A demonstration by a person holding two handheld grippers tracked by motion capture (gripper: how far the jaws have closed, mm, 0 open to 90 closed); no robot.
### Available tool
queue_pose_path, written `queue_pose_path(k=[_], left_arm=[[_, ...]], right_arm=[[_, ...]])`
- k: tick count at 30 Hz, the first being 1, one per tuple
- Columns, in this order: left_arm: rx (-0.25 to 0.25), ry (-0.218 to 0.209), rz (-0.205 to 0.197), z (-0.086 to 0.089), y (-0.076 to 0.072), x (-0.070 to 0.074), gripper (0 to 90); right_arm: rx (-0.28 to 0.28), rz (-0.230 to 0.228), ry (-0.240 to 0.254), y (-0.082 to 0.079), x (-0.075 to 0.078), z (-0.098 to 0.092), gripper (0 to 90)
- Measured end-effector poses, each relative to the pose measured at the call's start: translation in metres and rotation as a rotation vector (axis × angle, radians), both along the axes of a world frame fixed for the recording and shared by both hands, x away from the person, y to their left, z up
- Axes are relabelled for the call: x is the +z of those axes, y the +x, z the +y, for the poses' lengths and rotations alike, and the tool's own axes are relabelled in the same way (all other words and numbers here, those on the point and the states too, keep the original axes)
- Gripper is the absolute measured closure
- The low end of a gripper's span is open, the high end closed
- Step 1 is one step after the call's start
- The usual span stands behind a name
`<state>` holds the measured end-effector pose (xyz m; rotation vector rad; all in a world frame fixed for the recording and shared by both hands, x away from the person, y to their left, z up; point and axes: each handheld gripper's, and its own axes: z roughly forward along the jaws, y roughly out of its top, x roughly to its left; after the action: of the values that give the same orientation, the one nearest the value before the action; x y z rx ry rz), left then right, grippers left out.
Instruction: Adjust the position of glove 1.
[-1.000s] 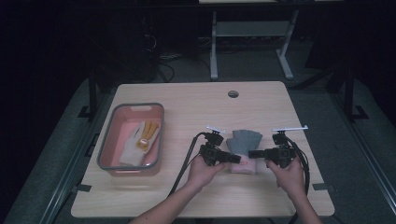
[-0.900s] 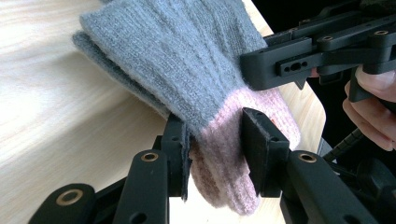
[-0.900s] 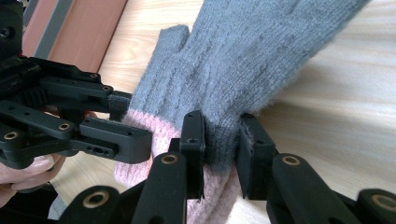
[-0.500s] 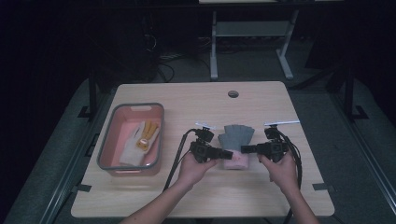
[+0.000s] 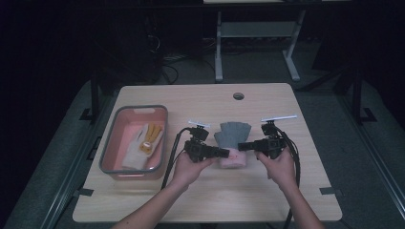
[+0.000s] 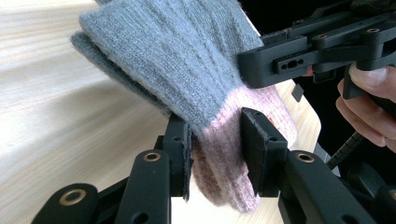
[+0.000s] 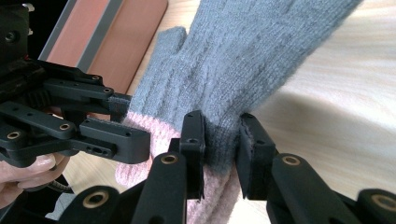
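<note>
Glove [image 6: 187, 70] is showing as fuzzy knit cloth, grey w/ a pink ribbed cuff, matt and soft-looking. Left gripper [image 6: 215, 154] and right gripper [image 7: 222, 154] are looking like matt black plastic w/ brass-toned rivets; pads are looking rough. Table [image 5: 205, 200] is showing pale wood grain, smooth, slight sheen. Bin [image 5: 134, 110] is looking like smooth plastic, pink inside w/ grey rim. Gloves in bin [image 5: 143, 143] are looking like knit cloth, white and yellow.
</note>
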<state>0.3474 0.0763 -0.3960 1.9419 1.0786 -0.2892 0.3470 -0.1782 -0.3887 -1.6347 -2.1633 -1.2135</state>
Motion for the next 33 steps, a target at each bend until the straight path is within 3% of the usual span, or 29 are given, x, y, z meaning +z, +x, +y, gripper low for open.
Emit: queue_pose_path(k=[33], left_arm=[[0.058, -0.011, -0.040, 0.054, 0.004, 0.025, 64.9]], right_arm=[[0.085, -0.038, -0.011, 0.022, 0.028, 0.054, 74.1]])
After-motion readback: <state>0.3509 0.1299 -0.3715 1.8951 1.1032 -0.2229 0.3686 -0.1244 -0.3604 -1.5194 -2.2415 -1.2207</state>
